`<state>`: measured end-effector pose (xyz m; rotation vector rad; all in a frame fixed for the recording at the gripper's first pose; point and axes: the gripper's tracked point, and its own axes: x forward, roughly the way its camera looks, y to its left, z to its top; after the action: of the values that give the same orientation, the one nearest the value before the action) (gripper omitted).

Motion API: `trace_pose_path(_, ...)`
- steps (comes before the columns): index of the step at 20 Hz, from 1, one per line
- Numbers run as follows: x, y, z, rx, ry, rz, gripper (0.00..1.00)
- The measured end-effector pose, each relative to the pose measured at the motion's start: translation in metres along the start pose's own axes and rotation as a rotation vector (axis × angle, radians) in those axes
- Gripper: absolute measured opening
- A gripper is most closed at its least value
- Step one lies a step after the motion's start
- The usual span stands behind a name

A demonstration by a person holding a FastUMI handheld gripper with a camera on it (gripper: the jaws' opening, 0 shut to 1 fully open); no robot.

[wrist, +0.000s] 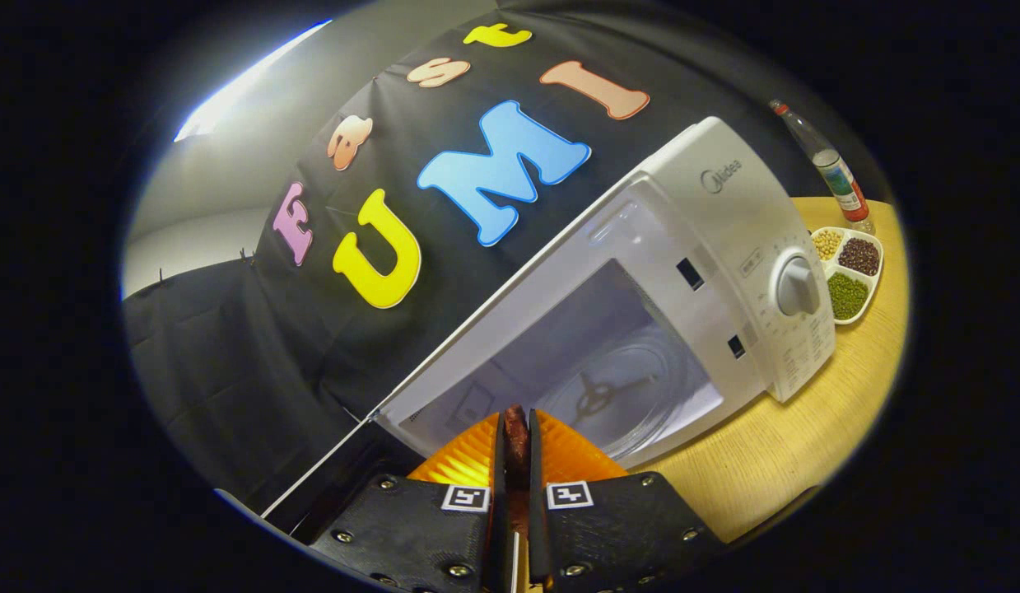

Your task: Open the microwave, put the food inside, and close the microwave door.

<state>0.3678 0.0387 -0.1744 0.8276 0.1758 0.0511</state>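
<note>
1. The gripper [515,432] has its two fingers nearly together, and both press on a thin piece of dark red food [516,441]
2. Just ahead of the fingers is a white microwave [707,214] with its door [345,469] open
3. A round glass plate [621,395] lies inside it
4. The microwave sits on a wooden table [806,428]
5. Beside it is a white dish of beans [849,272], and a bottle [826,165] stands just behind the dish
</note>
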Motion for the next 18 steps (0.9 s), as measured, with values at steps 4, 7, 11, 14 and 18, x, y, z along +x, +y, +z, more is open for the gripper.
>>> trace_pose_path(4,0.039,-0.002,-0.013,0.047,-0.014,-0.010,0.11)
trace_pose_path(7,0.066,-0.006,-0.011,0.151,-0.042,-0.004,0.11)
trace_pose_path(11,0.102,-0.028,-0.012,0.082,-0.094,-0.096,0.11)
trace_pose_path(14,0.117,-0.040,-0.010,0.082,-0.123,-0.114,0.12)
trace_pose_path(18,0.128,-0.059,-0.014,0.037,-0.127,-0.159,0.16)
